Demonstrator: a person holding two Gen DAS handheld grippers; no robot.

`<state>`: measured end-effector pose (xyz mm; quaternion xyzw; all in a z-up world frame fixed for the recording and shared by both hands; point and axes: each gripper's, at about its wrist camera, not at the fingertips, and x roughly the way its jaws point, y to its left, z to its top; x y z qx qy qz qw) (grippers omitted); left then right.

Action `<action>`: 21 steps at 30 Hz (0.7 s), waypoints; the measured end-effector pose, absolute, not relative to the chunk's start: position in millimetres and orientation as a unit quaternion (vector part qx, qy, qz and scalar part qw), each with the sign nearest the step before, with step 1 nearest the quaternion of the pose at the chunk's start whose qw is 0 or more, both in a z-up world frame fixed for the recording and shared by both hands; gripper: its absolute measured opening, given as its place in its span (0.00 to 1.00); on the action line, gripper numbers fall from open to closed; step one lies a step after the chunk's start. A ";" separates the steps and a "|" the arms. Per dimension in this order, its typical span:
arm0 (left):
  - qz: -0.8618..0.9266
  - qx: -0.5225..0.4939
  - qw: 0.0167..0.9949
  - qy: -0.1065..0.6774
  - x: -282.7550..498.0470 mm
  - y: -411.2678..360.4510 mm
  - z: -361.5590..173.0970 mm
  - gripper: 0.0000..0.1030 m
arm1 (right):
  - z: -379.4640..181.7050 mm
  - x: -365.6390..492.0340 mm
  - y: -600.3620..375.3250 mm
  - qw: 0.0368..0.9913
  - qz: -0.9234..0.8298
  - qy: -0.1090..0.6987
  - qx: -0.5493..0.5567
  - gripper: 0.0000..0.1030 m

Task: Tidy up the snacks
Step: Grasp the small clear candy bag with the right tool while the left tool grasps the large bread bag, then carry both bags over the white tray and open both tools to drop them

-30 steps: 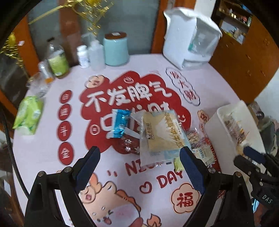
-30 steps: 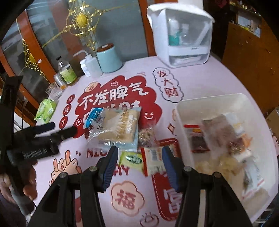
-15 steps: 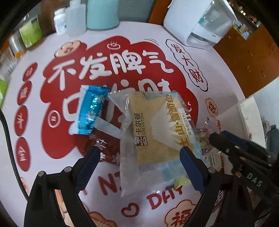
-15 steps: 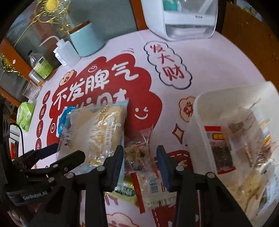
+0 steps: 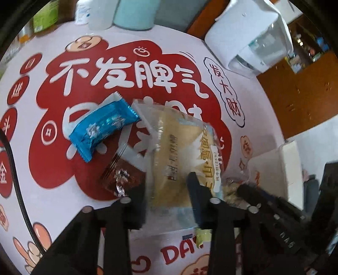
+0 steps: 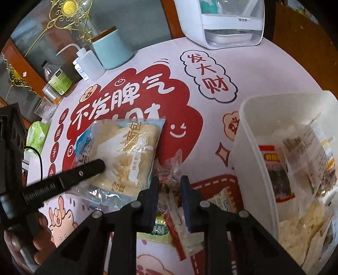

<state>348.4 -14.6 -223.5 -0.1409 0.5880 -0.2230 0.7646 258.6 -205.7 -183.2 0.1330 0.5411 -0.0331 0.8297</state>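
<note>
A large clear-wrapped yellow bread packet (image 5: 177, 152) lies on the table; it also shows in the right wrist view (image 6: 126, 152). My left gripper (image 5: 166, 190) straddles its near end, jaws closing on it. A blue snack packet (image 5: 101, 129) and a brown one (image 5: 120, 177) lie left of it. My right gripper (image 6: 169, 186) has its jaws close around a small clear snack bag (image 6: 169, 171). A white bin (image 6: 249, 148) with several snack packets stands at the right.
A teal canister (image 6: 109, 48), squeeze bottle (image 6: 88, 65), plastic bottle (image 6: 57, 82) and white appliance (image 6: 221, 19) stand at the table's far side. A green tissue pack (image 6: 37, 135) lies left. More packets (image 6: 160, 230) lie under my right gripper.
Both grippers have moved forward and down onto the snacks. The left jaws have narrowed around the bread packet; the right jaws have narrowed around the small clear bag.
</note>
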 end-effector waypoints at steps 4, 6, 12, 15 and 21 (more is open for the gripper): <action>-0.220 -0.159 0.768 0.580 337.1 -1.2 -214.6 0.21 | -179.4 243.7 -203.1 0.831 -0.020 0.537 0.147 0.19; -0.219 -0.155 0.776 0.570 327.6 4.4 -205.1 0.19 | -171.7 233.5 -198.8 0.836 -0.014 0.529 0.144 0.19; -0.201 -0.129 0.816 0.526 285.6 29.3 -158.6 0.18 | -142.5 195.1 -188.4 0.853 0.007 0.504 0.134 0.19; -0.199 -0.114 0.832 0.506 259.7 41.3 -132.7 0.18 | -129.1 173.1 -187.2 0.859 0.014 0.494 0.132 0.19; -0.209 -0.055 0.848 0.483 206.4 39.0 -91.5 0.19 | -99.4 127.4 -199.5 0.871 0.014 0.472 0.135 0.19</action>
